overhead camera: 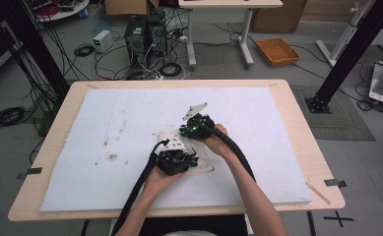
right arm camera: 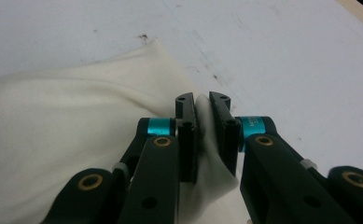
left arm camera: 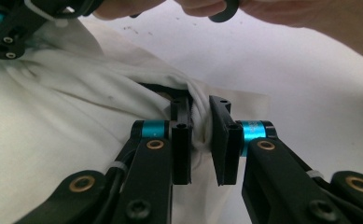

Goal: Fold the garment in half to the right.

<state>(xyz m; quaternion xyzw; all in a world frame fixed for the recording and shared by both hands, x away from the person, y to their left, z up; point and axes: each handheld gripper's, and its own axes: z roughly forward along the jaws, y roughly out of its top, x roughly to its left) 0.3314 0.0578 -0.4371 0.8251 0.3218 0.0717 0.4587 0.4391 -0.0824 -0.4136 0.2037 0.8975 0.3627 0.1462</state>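
On the white mat [overhead camera: 130, 147] near the tabletop's middle, toward its near edge, your left gripper [left arm camera: 200, 140] and right gripper [right arm camera: 202, 135] each pinch the cream cloth [right arm camera: 67, 140], which lies bunched between them, right farther.

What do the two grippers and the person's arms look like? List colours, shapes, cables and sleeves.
The left gripper and the right gripper each have two flat black jaws on black linkage arms with brass-coloured pivots and turquoise collars. A thick black ribbed cable trails from each. A grey three-cornered plate tops one. No sleeves show on the forearms.
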